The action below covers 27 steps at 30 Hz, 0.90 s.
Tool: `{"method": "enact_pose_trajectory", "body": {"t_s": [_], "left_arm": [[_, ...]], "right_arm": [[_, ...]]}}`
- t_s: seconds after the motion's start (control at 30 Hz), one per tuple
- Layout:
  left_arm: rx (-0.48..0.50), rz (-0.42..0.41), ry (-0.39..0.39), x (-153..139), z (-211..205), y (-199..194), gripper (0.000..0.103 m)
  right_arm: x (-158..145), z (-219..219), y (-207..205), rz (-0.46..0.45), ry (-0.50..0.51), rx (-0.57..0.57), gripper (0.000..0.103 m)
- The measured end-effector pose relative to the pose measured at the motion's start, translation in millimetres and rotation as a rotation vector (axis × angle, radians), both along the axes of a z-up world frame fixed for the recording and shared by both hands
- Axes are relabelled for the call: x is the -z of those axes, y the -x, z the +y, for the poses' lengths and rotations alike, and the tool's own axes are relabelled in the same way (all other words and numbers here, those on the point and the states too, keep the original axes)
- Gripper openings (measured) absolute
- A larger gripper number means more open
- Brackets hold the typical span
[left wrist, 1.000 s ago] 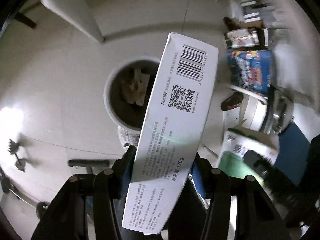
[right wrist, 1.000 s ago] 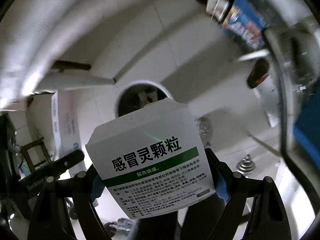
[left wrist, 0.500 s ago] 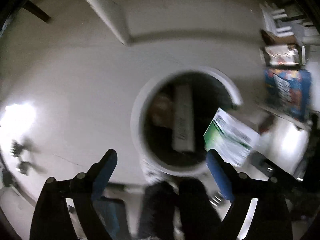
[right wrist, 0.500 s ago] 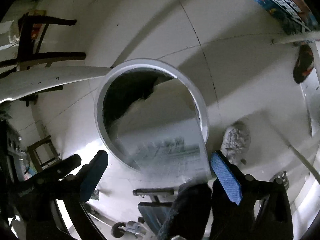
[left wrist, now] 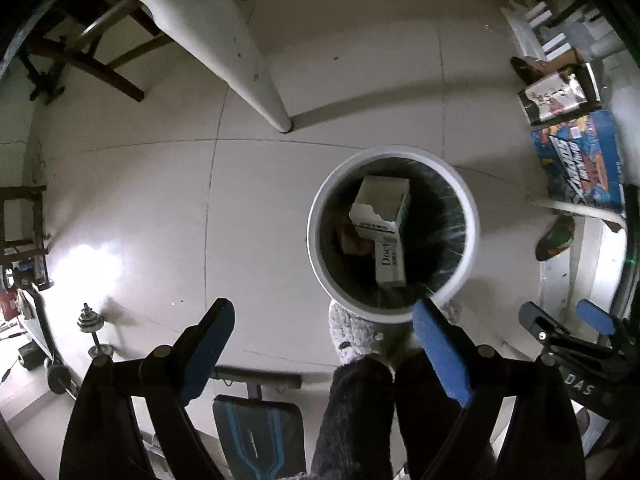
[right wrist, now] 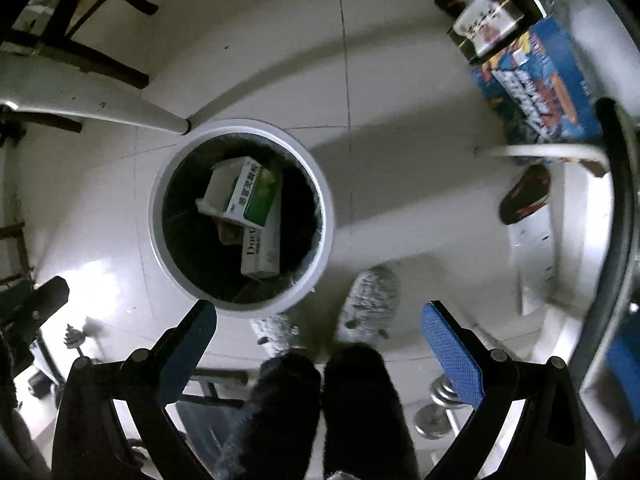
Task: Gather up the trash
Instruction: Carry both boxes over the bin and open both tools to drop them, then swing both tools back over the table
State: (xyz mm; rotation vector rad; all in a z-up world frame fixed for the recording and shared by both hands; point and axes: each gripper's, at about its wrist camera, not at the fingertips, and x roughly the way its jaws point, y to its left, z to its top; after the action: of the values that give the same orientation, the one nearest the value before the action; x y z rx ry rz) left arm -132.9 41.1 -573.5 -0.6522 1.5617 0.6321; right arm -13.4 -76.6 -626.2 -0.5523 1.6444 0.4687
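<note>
Pale glossy floor tiles (left wrist: 132,208) fill the room, with a dumbbell (left wrist: 90,334) at the left, a white table leg (left wrist: 224,40) beyond, and a round white bin (left wrist: 394,234) holding the green-and-white box (right wrist: 250,196) atop the long white carton (left wrist: 390,262). Colourful boxes (left wrist: 580,160) stand at right. Left gripper (left wrist: 324,344) and right gripper (right wrist: 320,344) both gape wide, holding nothing.

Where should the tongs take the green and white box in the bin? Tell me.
Come straight down into the bin. Grip the green and white box across its two long sides: it lies tilted on top of the long white box, so its upper end stands clear.
</note>
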Motion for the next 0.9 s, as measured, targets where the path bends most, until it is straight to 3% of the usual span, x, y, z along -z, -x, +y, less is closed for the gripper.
{"method": "enact_pose_trajectory", "body": {"t_s": [0.23, 0.57, 0.77, 0.9], "left_arm": [[0.012, -0.03, -0.008, -76.5, -9.2, 7.8, 0.091], [0.037, -0.105, -0.028, -205.9, -17.1, 27.7, 0.091], [0.049, -0.174, -0.108, -294.5, -7.1, 29.0, 0.091], [0.029, -0.249, -0.19, -342.3, 7.5, 10.9, 0.091]], "right_arm": [[-78.1, 0.3, 9.3, -0.031, -0.028, -0.015, 0.103], [-238.8, -0.8, 32.6, -0.063, -0.106, -0.028, 0.103], [-337.1, -1.2, 37.9, -0.063, -0.194, 0.02, 0.103], [-394.4, 3.2, 20.0, -0.067, -0.29, 0.102, 0.103]]}}
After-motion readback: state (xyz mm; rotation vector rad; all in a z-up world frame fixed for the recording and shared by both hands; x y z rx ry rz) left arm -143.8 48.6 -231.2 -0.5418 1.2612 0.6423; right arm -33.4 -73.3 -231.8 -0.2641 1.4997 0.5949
